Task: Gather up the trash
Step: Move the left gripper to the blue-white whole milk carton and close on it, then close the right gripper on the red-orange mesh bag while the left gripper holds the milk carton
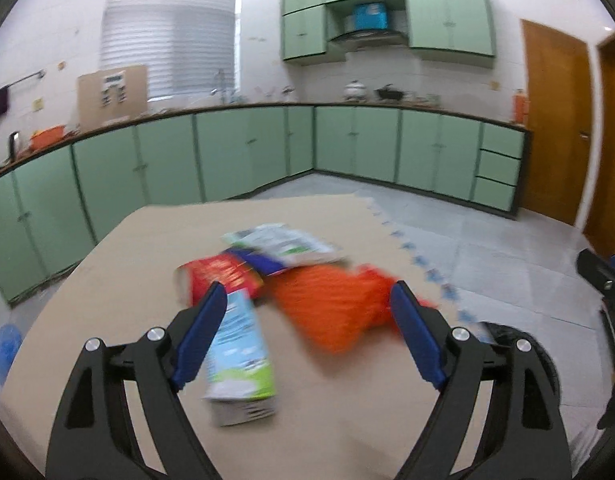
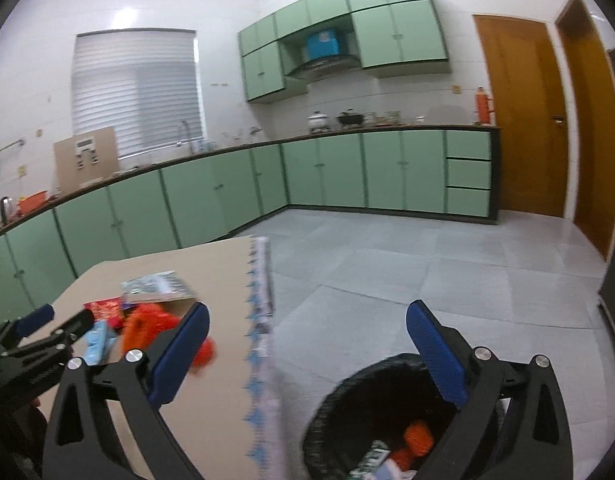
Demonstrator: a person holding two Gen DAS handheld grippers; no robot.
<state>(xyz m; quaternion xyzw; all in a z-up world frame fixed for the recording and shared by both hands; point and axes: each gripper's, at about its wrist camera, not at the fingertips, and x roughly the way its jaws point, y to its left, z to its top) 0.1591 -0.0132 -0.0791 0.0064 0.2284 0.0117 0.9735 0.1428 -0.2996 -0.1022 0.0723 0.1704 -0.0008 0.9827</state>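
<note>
Both grippers stand wide apart at the fingertips and hold nothing. Left gripper [image 1: 307, 300] hovers over the beige table [image 1: 107, 280], its blue pads spread on either side of a loose pile of trash: a light-blue and green carton [image 1: 241, 356] lies just beside the left pad, a red packet [image 1: 219, 276] sits behind it, a white and blue printed wrapper [image 1: 283, 244] rests partly on the red packet, and a crumpled orange bag [image 1: 335, 308] lies between the two fingers, nearer the right one. Motion blur softens all of these items, so their printing cannot be read. Right gripper [image 2: 307, 320] is positioned beyond the table's fringed edge [image 2: 255, 340], above a round bin lined with a black bag [image 2: 335, 408] that stands on the tiled floor [image 2: 427, 280] just beside the table. Inside the bin lie an orange piece [image 2: 417, 438] and a green-lettered wrapper [image 2: 371, 460], partly hidden by the right finger. From the right wrist view the same pile appears at left on the table, with the left gripper [image 2: 63, 316] near it. Green cabinets [image 2: 327, 172] line the walls, and wooden doors [image 2: 523, 116] stand at right.
</note>
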